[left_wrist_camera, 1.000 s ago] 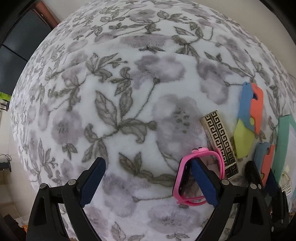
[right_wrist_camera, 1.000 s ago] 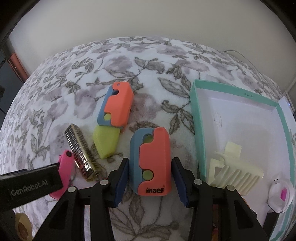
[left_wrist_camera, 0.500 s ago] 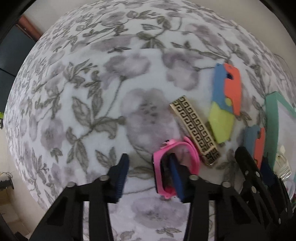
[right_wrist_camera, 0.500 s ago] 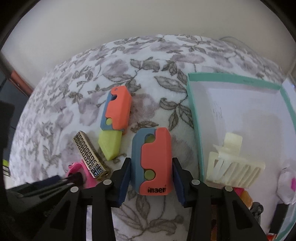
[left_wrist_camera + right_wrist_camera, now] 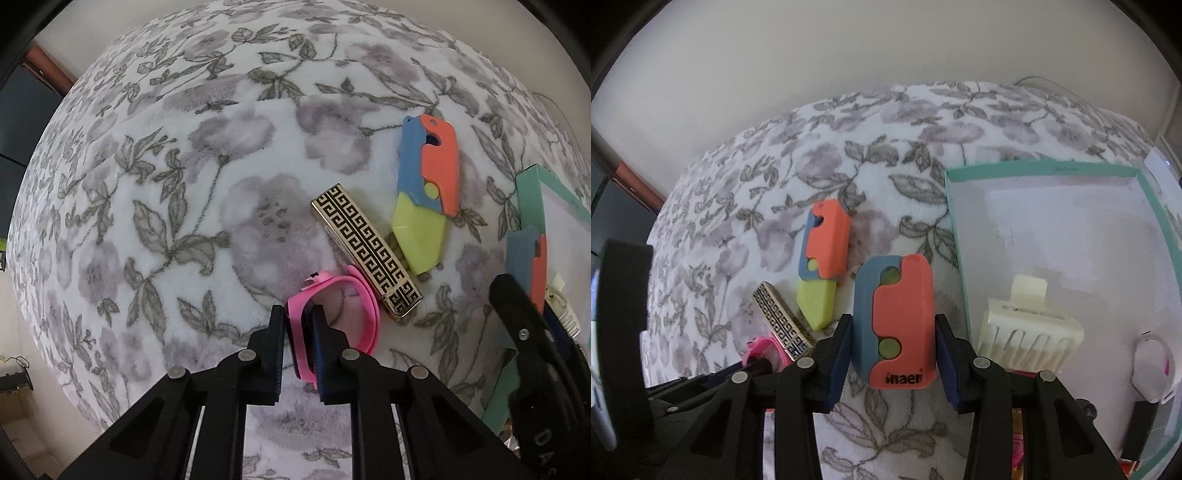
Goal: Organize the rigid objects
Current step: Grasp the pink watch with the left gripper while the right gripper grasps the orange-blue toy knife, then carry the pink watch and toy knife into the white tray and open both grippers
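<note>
Both pickups look made. The left gripper has its fingers clenched on the pink watch on the floral blanket; the right gripper grasps the orange-blue toy, left of the teal box. Next: carry both into it.

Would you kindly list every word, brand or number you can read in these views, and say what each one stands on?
"inaer", first letter unsure: black print on the folded toy knife, held in the right gripper.
"DAS", cut off by the frame: on the right gripper's black body, seen at the left wrist view's edge.
Small print on the box rim: too small to read.
Gold case: only a key pattern, no text.
</note>
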The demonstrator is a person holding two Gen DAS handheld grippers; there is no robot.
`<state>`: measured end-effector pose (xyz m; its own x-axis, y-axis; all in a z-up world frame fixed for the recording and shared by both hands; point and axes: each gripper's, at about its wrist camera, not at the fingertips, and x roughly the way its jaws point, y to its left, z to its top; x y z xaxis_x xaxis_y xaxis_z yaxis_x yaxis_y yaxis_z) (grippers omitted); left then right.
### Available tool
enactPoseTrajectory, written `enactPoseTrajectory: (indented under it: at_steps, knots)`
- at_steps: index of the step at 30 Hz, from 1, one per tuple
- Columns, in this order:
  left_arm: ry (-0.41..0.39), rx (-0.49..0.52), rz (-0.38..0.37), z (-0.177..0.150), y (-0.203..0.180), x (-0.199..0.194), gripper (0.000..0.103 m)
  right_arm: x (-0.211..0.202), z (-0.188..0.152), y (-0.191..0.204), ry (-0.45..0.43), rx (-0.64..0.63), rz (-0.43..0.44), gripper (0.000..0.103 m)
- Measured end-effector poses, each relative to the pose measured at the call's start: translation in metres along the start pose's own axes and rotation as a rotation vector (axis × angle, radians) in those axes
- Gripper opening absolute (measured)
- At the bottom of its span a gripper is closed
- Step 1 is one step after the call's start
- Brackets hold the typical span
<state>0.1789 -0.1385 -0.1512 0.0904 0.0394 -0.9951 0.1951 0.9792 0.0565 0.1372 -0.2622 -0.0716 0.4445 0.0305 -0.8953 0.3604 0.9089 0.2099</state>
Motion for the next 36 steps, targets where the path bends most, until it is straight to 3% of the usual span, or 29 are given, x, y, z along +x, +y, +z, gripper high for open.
enactPoseTrajectory:
  at_steps: [13, 21, 26, 30, 36]
  knots:
    - [0.005, -0.052, -0.072, 0.0, 0.028, -0.009, 0.012, -0.021, 0.007, -0.006, -0.039, 0.016, 0.019, 0.045]
    - [-0.061, -0.081, -0.155, 0.005, 0.054, -0.052, 0.012, -0.038, 0.01, -0.013, -0.073, 0.04, 0.031, 0.045]
    - [-0.144, -0.1, -0.289, 0.009, 0.07, -0.099, 0.012, -0.07, 0.017, -0.018, -0.151, 0.047, 0.031, 0.045]
    - [-0.245, -0.089, -0.29, 0.006, 0.072, -0.14, 0.012, -0.103, 0.021, -0.026, -0.229, 0.06, 0.033, 0.045]
    - [-0.34, -0.088, -0.357, 0.0, 0.065, -0.183, 0.012, -0.144, 0.025, -0.04, -0.326, 0.085, 0.011, 0.045]
